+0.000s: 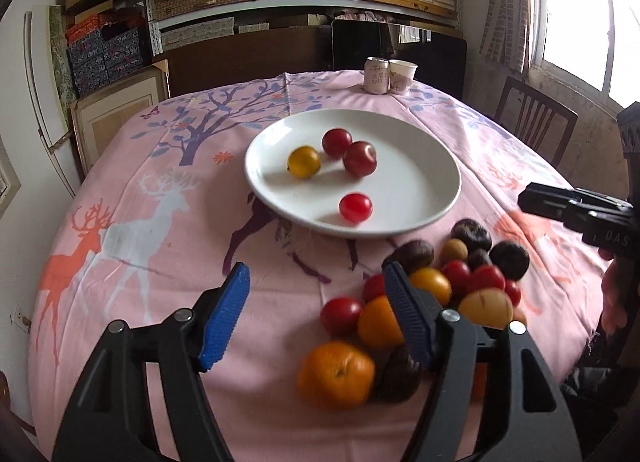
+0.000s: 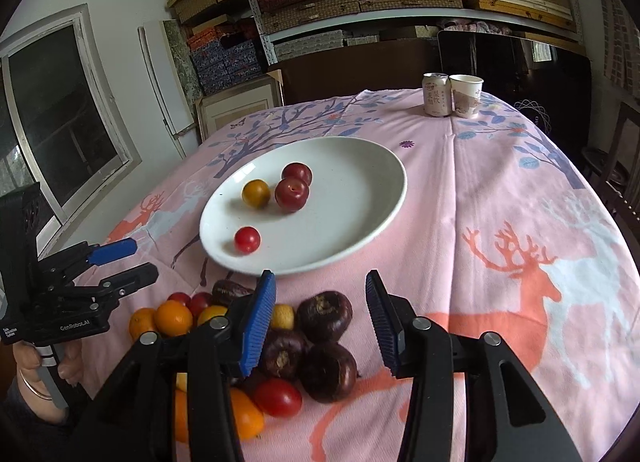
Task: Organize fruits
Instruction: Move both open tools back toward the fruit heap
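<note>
A white plate [image 1: 420, 149] on the pink cloth holds two dark red plums [image 1: 359, 158], a yellow fruit [image 1: 303, 161] and a red cherry tomato [image 1: 355, 207]; the plate also shows in the right wrist view [image 2: 360, 189]. In front of it lies a pile of fruit: oranges [image 1: 335, 374], red tomatoes [image 1: 341, 316], yellow fruits and dark brown chestnuts [image 2: 325, 316]. My left gripper [image 1: 316, 302] is open and empty, low over the pile's left edge. My right gripper [image 2: 320, 312] is open and empty, above the chestnuts. The left gripper also shows in the right wrist view [image 2: 126, 262].
A drink can [image 1: 376, 75] and a paper cup [image 1: 402, 77] stand at the table's far edge. A wooden chair [image 1: 532, 117] stands at the right. Shelves with boxes fill the back wall.
</note>
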Available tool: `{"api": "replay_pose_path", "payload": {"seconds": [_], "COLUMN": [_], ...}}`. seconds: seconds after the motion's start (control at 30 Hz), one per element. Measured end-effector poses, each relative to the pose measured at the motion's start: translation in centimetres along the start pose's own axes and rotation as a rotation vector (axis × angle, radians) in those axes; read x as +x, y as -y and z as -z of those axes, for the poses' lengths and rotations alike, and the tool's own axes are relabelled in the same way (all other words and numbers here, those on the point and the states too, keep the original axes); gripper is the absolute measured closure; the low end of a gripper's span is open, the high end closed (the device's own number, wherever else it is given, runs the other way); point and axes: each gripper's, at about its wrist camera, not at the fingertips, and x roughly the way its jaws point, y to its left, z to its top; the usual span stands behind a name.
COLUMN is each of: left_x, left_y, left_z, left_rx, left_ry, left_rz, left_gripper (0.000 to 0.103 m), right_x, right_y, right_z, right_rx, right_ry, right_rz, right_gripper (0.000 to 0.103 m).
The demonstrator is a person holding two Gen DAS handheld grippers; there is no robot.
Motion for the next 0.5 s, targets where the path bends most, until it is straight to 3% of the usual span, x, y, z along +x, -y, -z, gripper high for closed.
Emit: {"api": "replay_pose_path", "payload": {"seconds": [0.23, 0.33, 0.5], "left_x": [-2.1, -1.9, -1.5], "left_y": [-1.5, -0.6, 1.3], "left_z": [4.9, 5.9, 6.7], "left_rx": [0.007, 0.049, 0.127], "left_ry": [-0.027, -0.051, -0.050], "left_rz": [-0.028, -0.005, 0.020], "left_gripper": [0.035, 0.048, 0.050], "right_x": [-1.3, -1.7, -2.4], "right_y": [0.8, 0.1, -0.8], "right_z": [3.5, 4.1, 4.6], "right_rx": [0.036, 0.029, 0.003], "right_ry": [-0.036, -0.037, -0.031], "right_rz": [0.005, -0.004, -0.004], "right_gripper": [0.056, 0.056, 0.056]}}
